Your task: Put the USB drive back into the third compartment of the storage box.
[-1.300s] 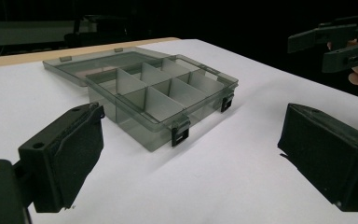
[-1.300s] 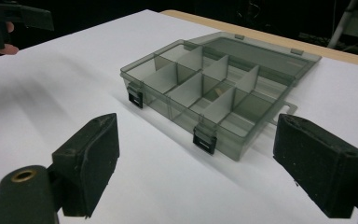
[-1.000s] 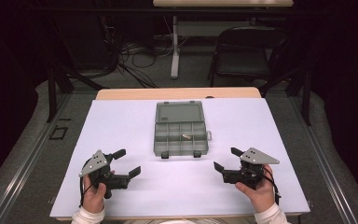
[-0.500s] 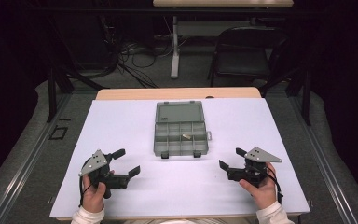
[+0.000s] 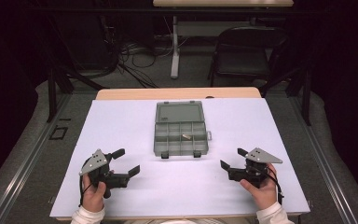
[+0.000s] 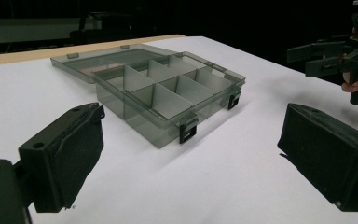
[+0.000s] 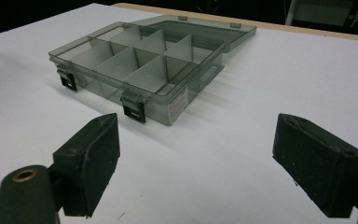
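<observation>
The surface (image 5: 121,140) is covered in white, with a strip of pale wood (image 5: 177,93) showing along its far edge. It stands on a grey floor (image 5: 23,154) in a dark room, the walls lost in shadow. Beyond it a black folding chair (image 5: 244,53) stands to the right, and a tangle of black cables (image 5: 130,60) lies on the floor beside a pale table leg (image 5: 175,46). What may be a second tabletop (image 5: 223,3) runs along the top edge.
</observation>
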Available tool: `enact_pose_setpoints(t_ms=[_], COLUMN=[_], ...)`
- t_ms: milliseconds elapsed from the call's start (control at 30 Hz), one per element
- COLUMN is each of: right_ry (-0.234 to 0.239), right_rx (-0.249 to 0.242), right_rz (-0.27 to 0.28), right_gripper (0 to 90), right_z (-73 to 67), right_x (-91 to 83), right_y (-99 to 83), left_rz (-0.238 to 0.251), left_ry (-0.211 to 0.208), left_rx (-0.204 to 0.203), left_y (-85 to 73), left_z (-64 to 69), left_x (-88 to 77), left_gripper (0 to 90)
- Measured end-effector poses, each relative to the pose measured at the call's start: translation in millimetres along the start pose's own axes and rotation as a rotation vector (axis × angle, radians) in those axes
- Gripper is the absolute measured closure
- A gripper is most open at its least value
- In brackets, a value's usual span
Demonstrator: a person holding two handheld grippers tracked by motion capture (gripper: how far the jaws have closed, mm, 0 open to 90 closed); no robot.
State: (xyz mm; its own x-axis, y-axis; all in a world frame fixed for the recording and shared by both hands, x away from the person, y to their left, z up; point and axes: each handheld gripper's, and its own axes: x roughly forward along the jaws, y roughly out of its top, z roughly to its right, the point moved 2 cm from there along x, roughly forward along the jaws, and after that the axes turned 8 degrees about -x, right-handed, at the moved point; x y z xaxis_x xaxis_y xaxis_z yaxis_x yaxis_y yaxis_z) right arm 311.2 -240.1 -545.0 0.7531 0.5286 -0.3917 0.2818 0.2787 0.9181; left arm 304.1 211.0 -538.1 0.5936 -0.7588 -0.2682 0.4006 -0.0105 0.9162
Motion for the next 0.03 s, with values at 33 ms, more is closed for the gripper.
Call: enact_pose_setpoints(t_ms=[33], right_ry=[-0.002], right_rx=[-0.004], right_rz=[0.0], right_gripper=[14.7], right_z=[0.6], right_x=[-0.1], right_y=[0.0], left_rz=[-0.001], left_ry=[0.0], left_rx=[0.0], left_y=[-0.1], left_z=[-0.1], left_x=[0.0], left_gripper=[6.4])
